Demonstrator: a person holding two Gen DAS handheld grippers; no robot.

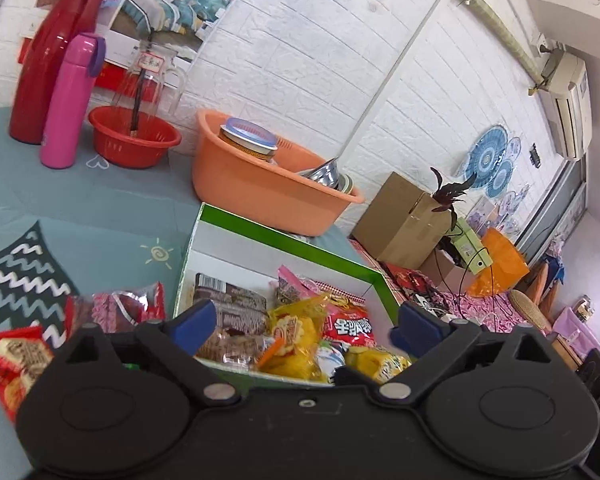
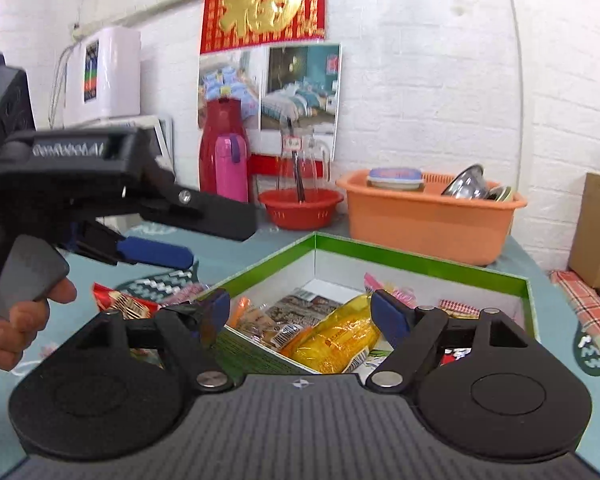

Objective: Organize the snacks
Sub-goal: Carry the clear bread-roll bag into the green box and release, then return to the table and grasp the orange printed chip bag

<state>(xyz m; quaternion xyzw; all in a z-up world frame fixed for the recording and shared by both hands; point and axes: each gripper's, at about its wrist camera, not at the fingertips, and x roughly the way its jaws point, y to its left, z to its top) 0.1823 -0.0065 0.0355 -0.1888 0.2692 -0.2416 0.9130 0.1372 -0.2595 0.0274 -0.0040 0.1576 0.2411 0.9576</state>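
Most of the snacks (image 1: 300, 332) already lie inside the green-edged box (image 1: 292, 240) on the desk (image 1: 100, 208): brown wafer packs, yellow bags and a red packet are heaped together on its floor. A few red packets (image 1: 16, 356) are left outside, on the desk just beside the box's left wall, so the sorting looks mostly done but not finished.

The left tool (image 1: 300, 326) hangs over the near edge of the box with its jaws wide apart and nothing between them. The right tool (image 2: 300, 312) stands likewise spread and empty over the same near edge, above a yellow bag (image 2: 336, 340).

The left view alone shows the cardboard carton (image 1: 404, 220) and clutter past the desk's right end. The right view alone shows the left tool from the side, the hand (image 2: 16, 320) on its trigger, and the red poster (image 2: 264, 0) on the wall. Both views take in the orange tub (image 1: 260, 192) behind the box.
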